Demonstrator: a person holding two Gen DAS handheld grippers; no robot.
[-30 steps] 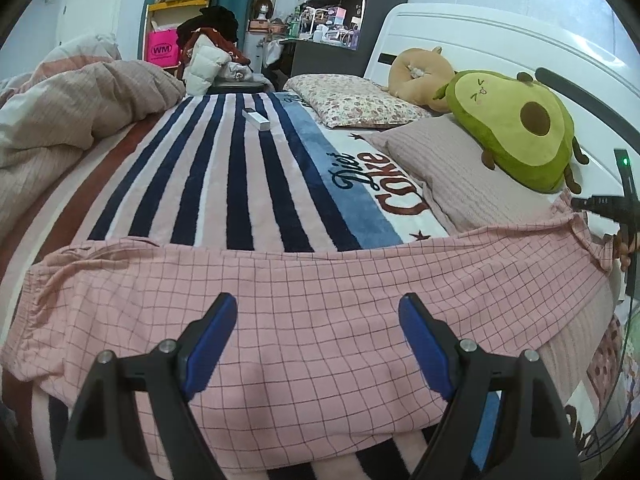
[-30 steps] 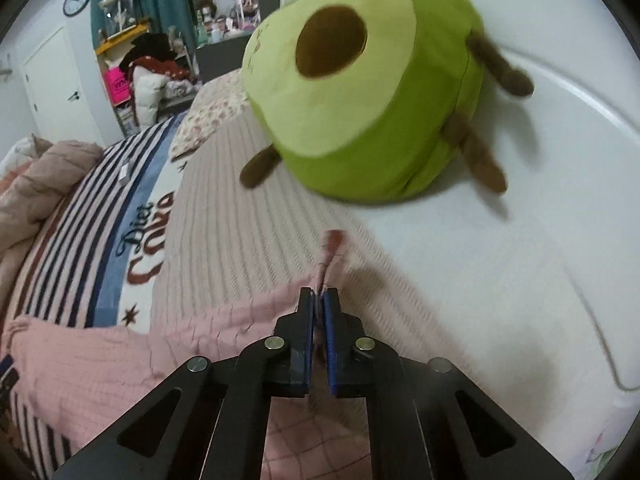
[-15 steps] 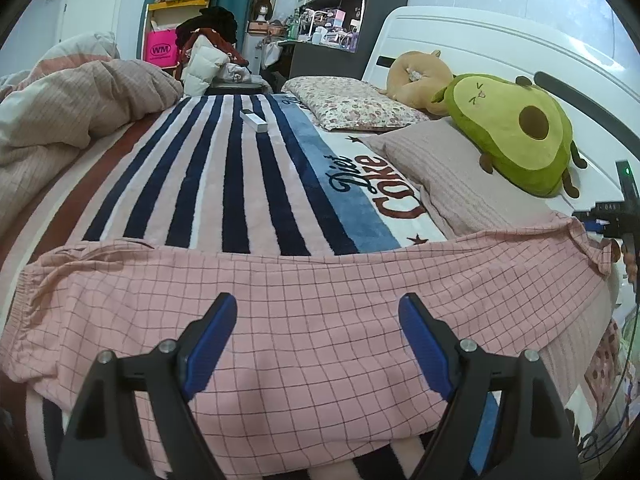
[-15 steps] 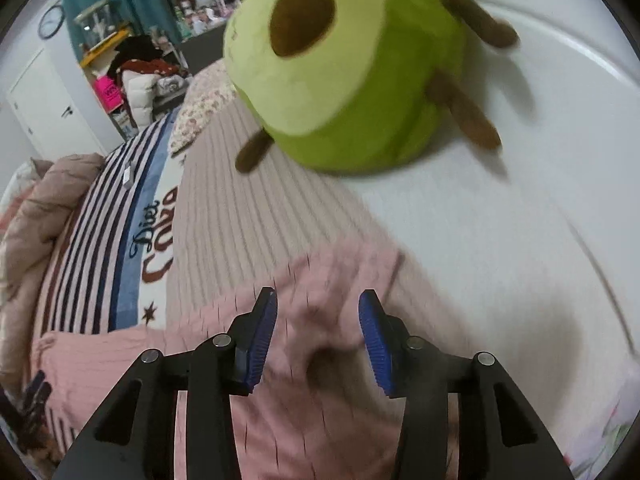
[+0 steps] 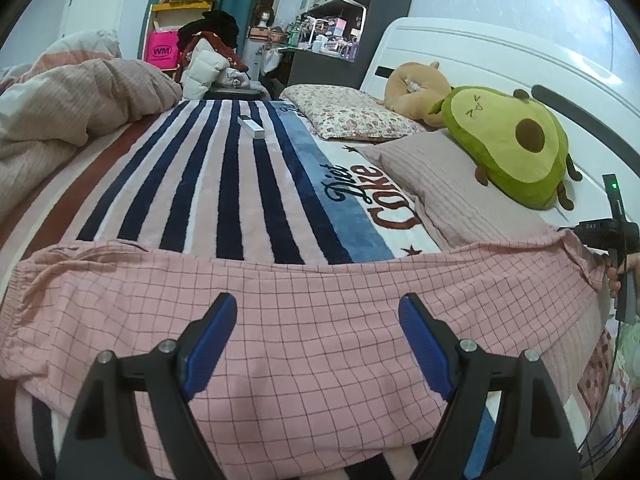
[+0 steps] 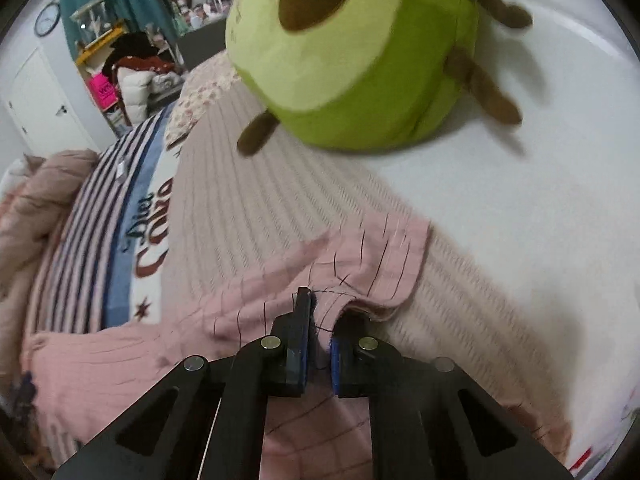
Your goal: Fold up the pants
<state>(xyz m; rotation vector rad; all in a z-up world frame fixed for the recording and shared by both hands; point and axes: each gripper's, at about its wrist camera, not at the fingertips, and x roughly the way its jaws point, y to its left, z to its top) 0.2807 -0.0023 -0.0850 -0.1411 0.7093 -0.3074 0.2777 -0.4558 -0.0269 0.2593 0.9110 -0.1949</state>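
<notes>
Pink checked pants (image 5: pixel 304 312) lie stretched across the near end of the bed, waistband at the left, leg end at the right on a mauve pillow. My left gripper (image 5: pixel 316 340) is open and hovers over the middle of the pants, holding nothing. In the right wrist view the pants' leg end (image 6: pixel 384 256) lies on the pillow. My right gripper (image 6: pixel 320 336) has its jaws nearly closed around a fold of that fabric. The right gripper also shows at the right edge of the left wrist view (image 5: pixel 608 236).
A green avocado plush (image 5: pixel 508 152) sits on the mauve pillow (image 5: pixel 448 196) by the white headboard (image 5: pixel 500 64). A striped blanket (image 5: pixel 216 184) covers the bed, with a small white box (image 5: pixel 251 127) on it. A bunched duvet (image 5: pixel 60 120) lies at the left.
My right gripper let go of the leg end, opened, then came down lower on the fabric and closed almost fully on a fold. The pants leg settled on the pillow. My left gripper stayed open.
</notes>
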